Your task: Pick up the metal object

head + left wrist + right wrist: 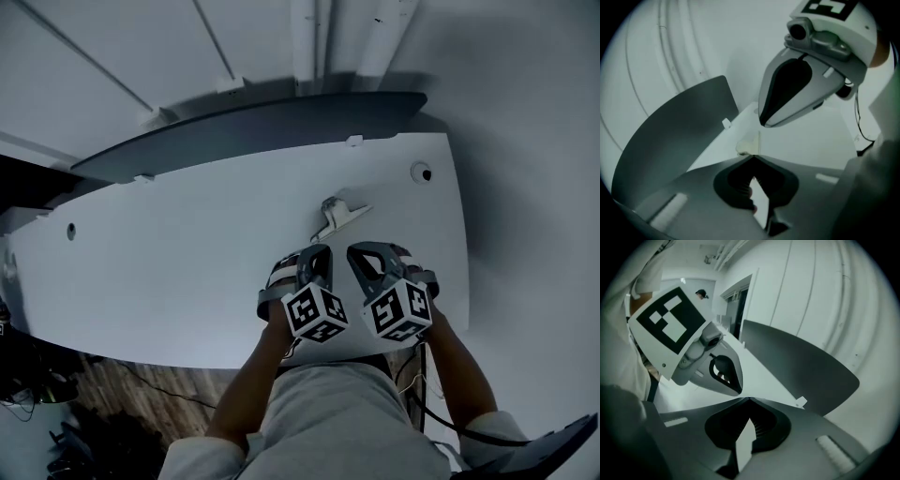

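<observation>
Left gripper (322, 250) (fingers (696, 190) together) near metal object (336, 217)

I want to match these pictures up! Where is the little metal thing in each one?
Head view: metal object on the table, just beyond the left gripper and right gripper.
Left gripper view: middle, just past the shut gripper's tip.
Right gripper view: not in it.
Shared landmark: the dark panel behind the table.

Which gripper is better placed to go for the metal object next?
Left, probably: the metal object lies just ahead of the left gripper, whose jaws are shut. The right gripper, also shut, does not show it in its view.
</observation>
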Demonstrator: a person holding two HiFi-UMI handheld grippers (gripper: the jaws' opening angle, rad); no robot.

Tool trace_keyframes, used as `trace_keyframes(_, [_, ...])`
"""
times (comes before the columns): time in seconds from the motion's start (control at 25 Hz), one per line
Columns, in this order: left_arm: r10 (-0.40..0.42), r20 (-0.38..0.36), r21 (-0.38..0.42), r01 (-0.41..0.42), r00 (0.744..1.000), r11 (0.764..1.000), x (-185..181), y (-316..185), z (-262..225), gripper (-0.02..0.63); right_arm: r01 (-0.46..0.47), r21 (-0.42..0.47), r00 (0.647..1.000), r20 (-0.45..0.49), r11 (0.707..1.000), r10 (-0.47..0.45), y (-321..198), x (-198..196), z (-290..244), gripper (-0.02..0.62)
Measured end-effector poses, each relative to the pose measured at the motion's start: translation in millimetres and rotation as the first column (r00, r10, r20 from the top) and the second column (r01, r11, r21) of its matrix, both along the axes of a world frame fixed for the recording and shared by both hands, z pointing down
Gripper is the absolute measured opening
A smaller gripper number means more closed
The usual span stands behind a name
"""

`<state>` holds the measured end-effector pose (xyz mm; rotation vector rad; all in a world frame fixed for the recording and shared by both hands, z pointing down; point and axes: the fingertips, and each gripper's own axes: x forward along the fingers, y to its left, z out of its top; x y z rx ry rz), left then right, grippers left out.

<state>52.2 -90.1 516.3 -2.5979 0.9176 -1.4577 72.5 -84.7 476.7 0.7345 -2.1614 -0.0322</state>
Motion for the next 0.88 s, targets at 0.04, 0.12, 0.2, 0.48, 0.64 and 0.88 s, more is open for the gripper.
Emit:
trace_keyframes(0.04, [0.003,0.026,-0.014,-0.003,1.0,1.0,0.5,-5.2,8.5,-0.002,0.035,-0.012,0.998,-0.042,0.999,-0.035,-5.8,3.6,9.6,0.0])
trace_keyframes(0.12, [-0.003,0.071,-0.046,0.007,0.997,0.999,-0.9,-15.4,24.8,-0.002,0.087,-0.039,0.99,-0.104,0.995,-0.091,-17.3,8.7,27.5,0.0])
trace_keyframes(0.2, [-0.006,0.124,-0.089,0.018,0.992,0.996,-3.4,-20.2,41.9,-0.002,0.126,-0.064,0.979,-0.152,0.99,-0.134,-25.7,12.1,42.8,0.0])
trace_keyframes(0.48, [-0.007,0.218,-0.19,0.05,0.976,0.98,-5.9,-32.7,77.5,-0.001,0.201,-0.146,0.938,-0.256,0.969,-0.234,-48.1,24.1,82.2,0.002])
trace_keyframes(0.64, [0.009,0.239,-0.176,0.035,0.971,0.984,-6.3,-42.7,79.0,0.002,0.224,-0.239,0.909,-0.299,0.945,-0.291,-55.9,33.4,102.8,0.146])
trace_keyframes(0.88, [0.038,0.207,-0.308,0.029,0.978,0.951,1.9,-40.0,90.0,0.155,0.277,-0.317,0.871,-0.317,0.907,-0.376,-60.4,36.4,128.4,0.187])
